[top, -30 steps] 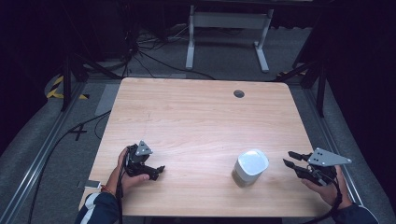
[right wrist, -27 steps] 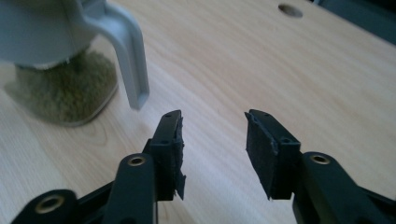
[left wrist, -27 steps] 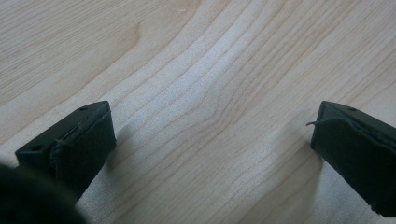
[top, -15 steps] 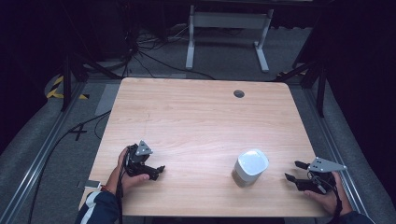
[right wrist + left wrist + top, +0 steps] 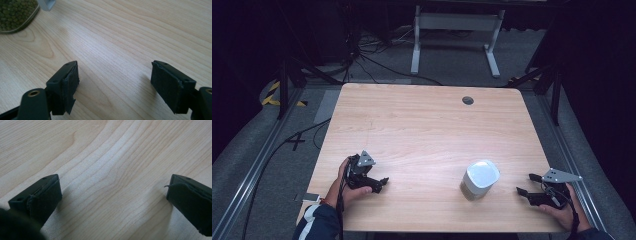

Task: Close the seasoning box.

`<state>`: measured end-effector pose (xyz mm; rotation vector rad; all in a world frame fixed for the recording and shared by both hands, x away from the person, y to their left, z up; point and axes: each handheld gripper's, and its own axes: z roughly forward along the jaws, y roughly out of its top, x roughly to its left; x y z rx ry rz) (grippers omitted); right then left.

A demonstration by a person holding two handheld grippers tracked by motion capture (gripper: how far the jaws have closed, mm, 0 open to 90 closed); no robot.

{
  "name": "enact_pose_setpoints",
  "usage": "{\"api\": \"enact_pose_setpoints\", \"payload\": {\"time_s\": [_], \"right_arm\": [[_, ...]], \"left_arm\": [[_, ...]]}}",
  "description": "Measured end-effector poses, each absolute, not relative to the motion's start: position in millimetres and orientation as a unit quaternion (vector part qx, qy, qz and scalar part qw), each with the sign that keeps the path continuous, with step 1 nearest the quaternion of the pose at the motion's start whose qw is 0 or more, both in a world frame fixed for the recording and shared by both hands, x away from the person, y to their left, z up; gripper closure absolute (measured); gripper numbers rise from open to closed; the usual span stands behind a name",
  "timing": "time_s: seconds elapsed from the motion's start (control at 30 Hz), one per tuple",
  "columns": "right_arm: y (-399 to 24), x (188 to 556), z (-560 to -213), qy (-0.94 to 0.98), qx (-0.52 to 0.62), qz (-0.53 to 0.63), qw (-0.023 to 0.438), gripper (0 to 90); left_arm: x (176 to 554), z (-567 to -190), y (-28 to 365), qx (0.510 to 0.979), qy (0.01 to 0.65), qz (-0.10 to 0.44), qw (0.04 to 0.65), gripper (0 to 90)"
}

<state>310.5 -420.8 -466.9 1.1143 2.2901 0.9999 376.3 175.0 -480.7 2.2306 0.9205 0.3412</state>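
Right gripper (image 5: 528,185) sits low at the near right corner of the table (image 5: 422,125), held in the person's right hand (image 5: 562,210), jaws pointing left toward the jar (image 5: 479,179). Its jaws have just been opening and now stand wide apart, released, nothing between them: the right gripper view has bare wood grain between the two black pads (image 5: 68,82). The jar stands upright near the front edge, right of centre, white lid on top, just left of the right gripper and apart from it, no contact. In the right gripper view its clear lower wall (image 5: 17,13) sits at the far left corner, packed with small green beans. Left gripper (image 5: 381,184) rests on the table at the near left, in the left hand (image 5: 344,185), well apart from the jar, jaws pointing right. Also released: the left gripper view has both pads (image 5: 46,195) spread wide over bare wood, gripping nothing. Round cable hole (image 5: 468,100) near the table's far edge.
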Motion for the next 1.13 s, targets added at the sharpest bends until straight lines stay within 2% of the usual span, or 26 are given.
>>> {"api": "enact_pose_setpoints", "payload": {"time_s": [1.13], "right_arm": [[-420.6,313.1,-467.1,0.821,0.401,0.357,0.195,19.9]], "left_arm": [[377.2,-479.9,174.5,0.861,0.353,0.130,0.342,0.0]]}}
